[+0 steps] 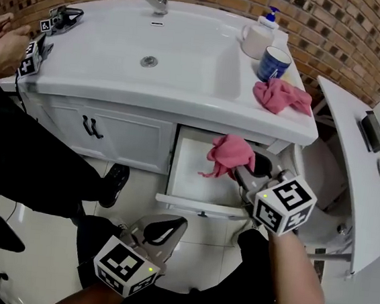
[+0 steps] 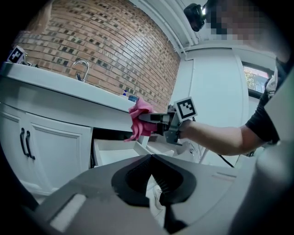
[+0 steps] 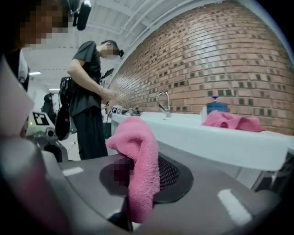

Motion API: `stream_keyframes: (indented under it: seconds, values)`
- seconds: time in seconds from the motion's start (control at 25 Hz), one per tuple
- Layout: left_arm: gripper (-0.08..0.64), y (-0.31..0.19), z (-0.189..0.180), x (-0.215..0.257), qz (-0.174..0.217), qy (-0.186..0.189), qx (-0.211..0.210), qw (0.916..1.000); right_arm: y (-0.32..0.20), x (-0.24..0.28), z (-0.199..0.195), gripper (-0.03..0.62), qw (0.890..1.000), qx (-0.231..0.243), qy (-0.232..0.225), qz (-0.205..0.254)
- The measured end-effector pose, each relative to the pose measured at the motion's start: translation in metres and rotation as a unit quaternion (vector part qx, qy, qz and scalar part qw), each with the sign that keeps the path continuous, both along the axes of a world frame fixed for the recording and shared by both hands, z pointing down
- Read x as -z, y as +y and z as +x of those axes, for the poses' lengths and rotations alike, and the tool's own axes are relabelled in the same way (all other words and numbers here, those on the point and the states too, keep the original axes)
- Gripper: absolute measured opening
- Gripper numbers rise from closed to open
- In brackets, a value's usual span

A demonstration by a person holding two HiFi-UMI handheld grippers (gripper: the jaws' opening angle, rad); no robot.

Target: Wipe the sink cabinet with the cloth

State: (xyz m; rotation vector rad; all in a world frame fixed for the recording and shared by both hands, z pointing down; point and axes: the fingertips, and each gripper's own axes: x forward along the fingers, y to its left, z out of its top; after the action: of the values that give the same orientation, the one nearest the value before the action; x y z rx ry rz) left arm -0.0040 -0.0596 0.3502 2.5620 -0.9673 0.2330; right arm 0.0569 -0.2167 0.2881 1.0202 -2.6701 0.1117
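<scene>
right tongs clamp a crumpled pink terry cloth at the open white drawer of the white sink cabinet, just below its top edge. left tongs, pressed together on nothing, hang low in front of the cabinet, apart from it. a second crumpled pink cloth lies on the cabinet's top at its right end, beside a dark blue ceramic mug. a person in dark clothes stands at the cabinet's left end.

A red-brown brick wall curves across the top of the frame, with a glossy white tiled floor at lower left. In the left gripper view, a daylit window glows at right beside a white wall.
</scene>
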Motion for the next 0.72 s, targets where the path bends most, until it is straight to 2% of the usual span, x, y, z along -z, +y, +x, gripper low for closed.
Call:
stream_keyframes:
  seconds: [0.12,0.24,0.52,0.72]
  values:
    - [0.006,-0.004,-0.012,-0.005,-0.011,-0.004,0.011,0.9999,-0.01,-0.036,-0.029,0.078,0.997,0.058,0.048,-0.01]
    - [0.006,-0.002,-0.024,-0.017,-0.029,-0.008,0.027,0.9992,-0.026,-0.069,-0.035,0.078,0.993,0.082,0.078,-0.037]
    - [0.006,-0.023,-0.029,-0.043,-0.054,0.006,0.04,0.9977,-0.064,-0.123,-0.052,0.078,0.987,0.092,0.08,-0.104]
    - [0.006,-0.04,-0.02,-0.033,-0.037,0.026,0.035,0.9984,-0.081,-0.15,-0.057,0.077,0.986,0.068,0.057,-0.142]
